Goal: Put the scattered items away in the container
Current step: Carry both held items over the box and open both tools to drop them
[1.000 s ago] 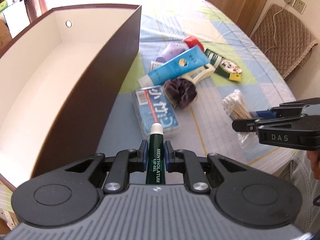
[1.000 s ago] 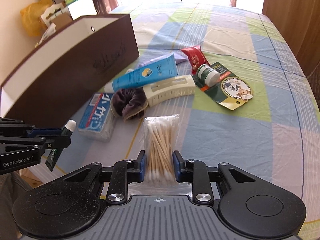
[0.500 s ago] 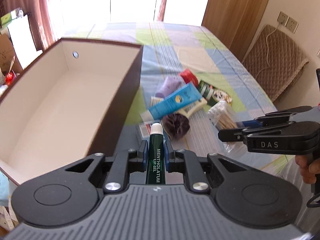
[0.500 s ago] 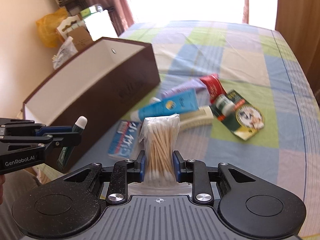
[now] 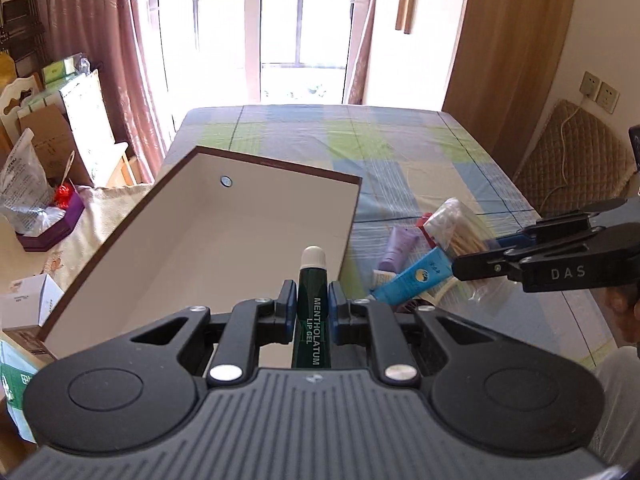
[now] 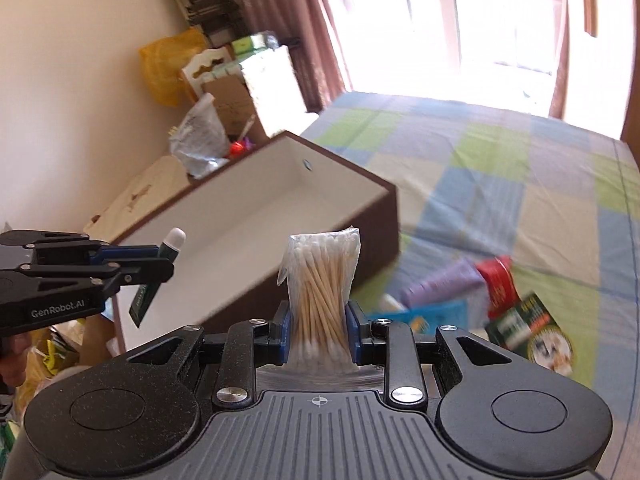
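My left gripper (image 5: 313, 300) is shut on a dark green lip gel tube (image 5: 313, 304) with a white cap, held high over the near end of the brown box (image 5: 200, 236), whose cream inside holds nothing. My right gripper (image 6: 318, 330) is shut on a clear bag of cotton swabs (image 6: 322, 280), raised above the table beside the box (image 6: 256, 216). Each gripper shows in the other view: the right one (image 5: 476, 258) with its swab bag (image 5: 456, 226), the left one (image 6: 160, 262) with its tube (image 6: 160, 272). On the checked cloth lie a blue tube (image 5: 416, 278), a purple tube (image 5: 398, 246), a red packet (image 6: 498, 280) and a green card pack (image 6: 532, 332).
The table (image 5: 400, 148) wears a blue, green and beige checked cloth. Cartons, bags and a chair (image 5: 52, 148) crowd the floor left of the table. A padded chair (image 5: 576, 164) stands at the right by a wall socket. A glass door lies beyond the table's far end.
Both grippers have risen well above the table with their loads and tilted up, so the box and items look smaller and the room shows. The left one now sits over the box's near end.
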{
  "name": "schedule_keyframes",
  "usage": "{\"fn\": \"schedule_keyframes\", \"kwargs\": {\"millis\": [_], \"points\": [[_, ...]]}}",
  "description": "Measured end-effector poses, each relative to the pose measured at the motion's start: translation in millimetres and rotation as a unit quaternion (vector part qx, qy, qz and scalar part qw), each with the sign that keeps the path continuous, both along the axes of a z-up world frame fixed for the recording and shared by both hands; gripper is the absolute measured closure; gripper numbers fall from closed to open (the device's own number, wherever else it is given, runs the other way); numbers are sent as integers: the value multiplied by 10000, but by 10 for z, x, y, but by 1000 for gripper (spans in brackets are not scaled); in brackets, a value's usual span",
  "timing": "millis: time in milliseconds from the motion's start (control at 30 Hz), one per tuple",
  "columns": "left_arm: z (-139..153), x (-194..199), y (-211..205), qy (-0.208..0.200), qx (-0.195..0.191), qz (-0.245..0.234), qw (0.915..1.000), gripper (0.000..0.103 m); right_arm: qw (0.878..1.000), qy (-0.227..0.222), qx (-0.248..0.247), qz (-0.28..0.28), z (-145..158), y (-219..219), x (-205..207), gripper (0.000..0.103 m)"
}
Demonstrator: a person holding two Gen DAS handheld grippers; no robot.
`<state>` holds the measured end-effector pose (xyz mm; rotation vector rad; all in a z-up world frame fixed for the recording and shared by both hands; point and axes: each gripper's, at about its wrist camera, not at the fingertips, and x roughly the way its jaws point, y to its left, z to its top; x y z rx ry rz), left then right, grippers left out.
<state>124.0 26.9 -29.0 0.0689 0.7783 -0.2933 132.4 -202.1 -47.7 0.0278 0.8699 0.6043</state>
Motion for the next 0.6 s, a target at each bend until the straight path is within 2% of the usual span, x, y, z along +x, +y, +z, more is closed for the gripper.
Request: {"fn": "schedule_keyframes", "kwargs": {"millis": [133, 233, 400, 600], "points": [[53, 101, 210, -57, 101, 114, 9999, 90, 9993, -135, 164, 315, 134, 319, 176, 73], [43, 194, 371, -22, 203, 195, 9996, 90, 9983, -67, 252, 521, 143, 596, 327, 73], [-65, 387, 608, 206, 285, 227, 9991, 90, 9953, 246, 207, 915, 8, 1108, 553, 73], [-365, 634, 811, 659, 352, 203, 9970, 90, 9900, 682, -314, 1197, -417, 1561, 759, 73]]}}
